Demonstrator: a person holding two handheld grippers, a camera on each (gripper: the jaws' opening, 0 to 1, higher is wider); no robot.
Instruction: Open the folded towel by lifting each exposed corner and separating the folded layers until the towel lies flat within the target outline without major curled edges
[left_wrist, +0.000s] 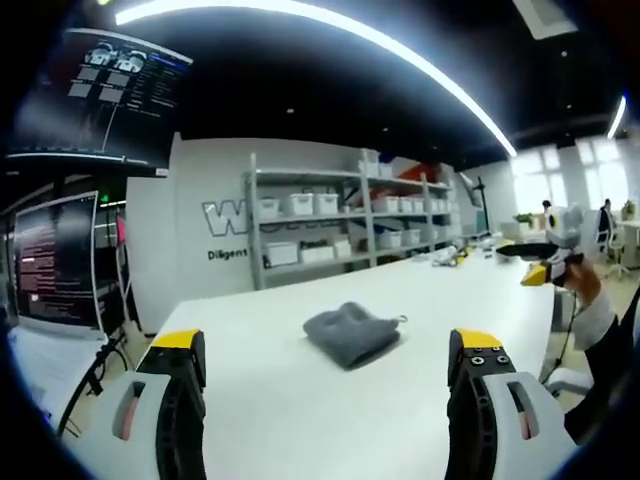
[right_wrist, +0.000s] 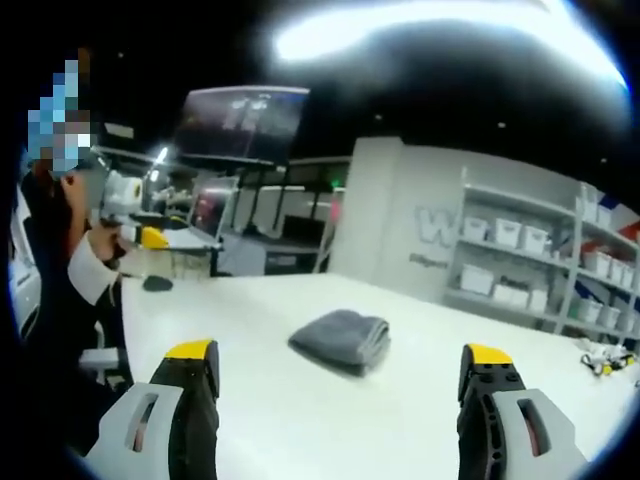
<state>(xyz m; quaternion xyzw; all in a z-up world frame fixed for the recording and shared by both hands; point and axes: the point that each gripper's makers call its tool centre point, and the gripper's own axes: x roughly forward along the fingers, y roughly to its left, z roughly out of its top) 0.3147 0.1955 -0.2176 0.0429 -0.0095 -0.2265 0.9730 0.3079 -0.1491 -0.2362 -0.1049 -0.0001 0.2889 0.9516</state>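
Grey towel (left_wrist: 351, 332) lay folded mid white surface (left_wrist: 300, 420), long axis crosswise in the left gripper view. Left gripper (left_wrist: 325, 375) and right gripper (right_wrist: 340, 385) fingers spread wide, holding nothing, well short of it.

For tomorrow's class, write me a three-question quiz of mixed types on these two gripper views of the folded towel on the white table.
1. True or false: the grey towel lies folded on the white table.
2. Multiple choice: the left gripper and right gripper are
A. both shut on the towel
B. both open, clear of the towel
C. one open, one shut
3. Fill in: behind the table, white bins sit on a ____ against the wall.

Key
1. True.
2. B: each pair of jaws stands wide apart, short of the towel.
3. Shelf unit.
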